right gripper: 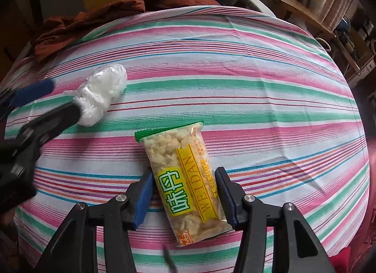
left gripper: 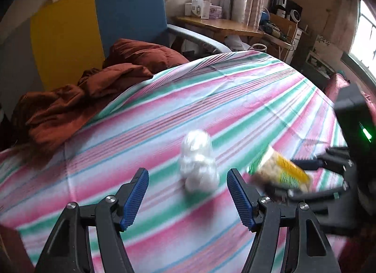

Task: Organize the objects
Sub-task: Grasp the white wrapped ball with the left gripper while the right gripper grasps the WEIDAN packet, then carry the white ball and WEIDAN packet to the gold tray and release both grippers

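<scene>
From the left wrist camera, the left claw (left gripper: pixel 188 195) stands wide open with its blue ribbed pads (left gripper: pixel 135 199) spread apart and nothing between them. It hovers over a bed covered by a striped sheet (left gripper: pixel 211 99) in pink, green, white and pale blue. Just ahead of the open fingers, a little toward the right finger, lies a crumpled white plastic bag (left gripper: pixel 198 161), blurred, resting on the sheet and touching neither pad. To the right, the right claw (left gripper: pixel 312 167) reaches in from the frame edge with a yellow and green snack packet (left gripper: pixel 279 172) at its fingers — both are blurred. A rumpled rust-brown blanket (left gripper: pixel 89 99) lies at the far left edge of the bed, with a blue and yellow chair (left gripper: pixel 127 14) behind it and a wooden desk (left gripper: pixel 221 26) carrying white boxes farther back. From the right wrist camera, the right claw (right gripper: pixel 185 193) is partly open, its two blue pads (right gripper: pixel 143 199) pressing the long sides of the snack packet (right gripper: pixel 183 179), which bears the word WEIDAN and shows pale puffed pieces through clear film. The packet points away from the camera, its green sealed end farthest; whether it rests on the sheet (right gripper: pixel 258 89) or is lifted cannot be told. To the upper left, the white plastic bag (right gripper: pixel 103 92) lies on the sheet, with the left claw (right gripper: pixel 44 101) beside it — one dark finger crossing its near end.
</scene>
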Tool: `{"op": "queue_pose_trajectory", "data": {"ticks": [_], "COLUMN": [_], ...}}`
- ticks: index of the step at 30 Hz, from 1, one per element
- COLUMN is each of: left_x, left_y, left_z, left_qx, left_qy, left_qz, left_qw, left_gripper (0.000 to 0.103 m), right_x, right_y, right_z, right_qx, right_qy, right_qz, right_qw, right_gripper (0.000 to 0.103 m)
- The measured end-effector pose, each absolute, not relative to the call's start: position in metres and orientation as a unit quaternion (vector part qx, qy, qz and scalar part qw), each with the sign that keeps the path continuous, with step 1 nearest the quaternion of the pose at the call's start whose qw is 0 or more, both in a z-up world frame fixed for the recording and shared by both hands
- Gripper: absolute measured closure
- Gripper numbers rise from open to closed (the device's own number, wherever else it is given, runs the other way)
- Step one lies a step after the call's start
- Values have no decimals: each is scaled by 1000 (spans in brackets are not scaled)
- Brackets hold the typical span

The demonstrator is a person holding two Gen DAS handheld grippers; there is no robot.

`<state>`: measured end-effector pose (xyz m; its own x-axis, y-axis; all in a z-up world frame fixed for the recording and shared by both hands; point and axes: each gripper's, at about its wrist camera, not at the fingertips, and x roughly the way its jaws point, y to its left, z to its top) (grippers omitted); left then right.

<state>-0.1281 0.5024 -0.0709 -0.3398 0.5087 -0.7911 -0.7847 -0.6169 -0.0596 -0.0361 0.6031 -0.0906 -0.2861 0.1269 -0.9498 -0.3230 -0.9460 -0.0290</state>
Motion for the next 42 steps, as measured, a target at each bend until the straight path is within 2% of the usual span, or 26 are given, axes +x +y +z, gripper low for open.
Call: {"op": "queue_pose_trajectory", "data": {"ticks": [6, 8, 9, 10, 18, 23, 28, 42], "left_x": [-148, -154, -155, -154, -120, -87, -57, -46], "left_y": [535, 541, 539, 534, 473, 426, 381, 370], "left_z": [-92, -104, -108, -106, -106, -107, -108, -111], "left_qx": [-425, -439, -442, -433, -434, -428, -419, -403], "left_qy": [182, 193, 193, 186, 172, 160, 131, 119], "left_qz": [791, 789, 790, 796, 812, 833, 851, 862], "left_qw": [400, 385, 379, 380, 351, 313, 289, 284], "left_gripper": [33, 50, 65, 67, 68, 68, 68, 67], "right_x": [-30, -29, -29, -29, -36, -41, -43, -44], "right_y": [602, 600, 600, 599, 589, 555, 538, 530], "right_z": [-93, -94, -93, -93, -91, -88, -88, -87], "right_qx": [-579, -578, -577, -577, -571, -573, -573, -573], "right_qy": [81, 80, 79, 78, 79, 49, 27, 14], "right_qz": [799, 800, 801, 802, 808, 817, 819, 819], "right_qw": [140, 138, 138, 137, 118, 43, 14, 15], "right_gripper": [50, 49, 49, 50, 51, 52, 52, 52]}}
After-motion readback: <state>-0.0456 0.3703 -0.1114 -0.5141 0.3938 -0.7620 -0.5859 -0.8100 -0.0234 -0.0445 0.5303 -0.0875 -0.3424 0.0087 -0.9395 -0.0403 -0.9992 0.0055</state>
